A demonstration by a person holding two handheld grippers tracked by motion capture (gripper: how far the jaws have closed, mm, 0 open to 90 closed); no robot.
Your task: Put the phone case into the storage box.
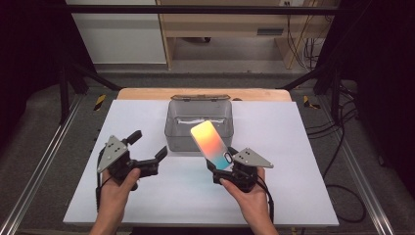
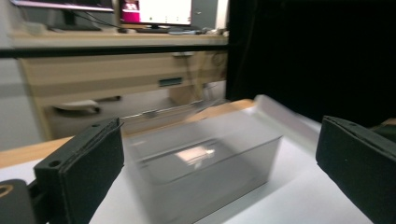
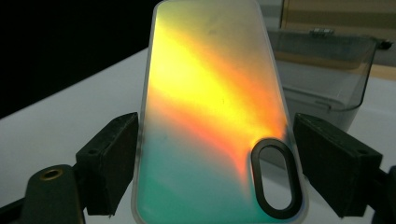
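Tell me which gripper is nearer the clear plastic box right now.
Right. The right gripper sits just in front of the clear box, its phone case reaching over the box's front wall. The left gripper, open, is off to the box's left.

Phone case [image 1: 211, 142] before the bin [image 1: 199, 123], on table [image 1: 147, 117].

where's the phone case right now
In the high view the iridescent phone case is held up in the right gripper, right of table centre, tilted toward the clear plastic box just behind it. The left gripper is open beside it.
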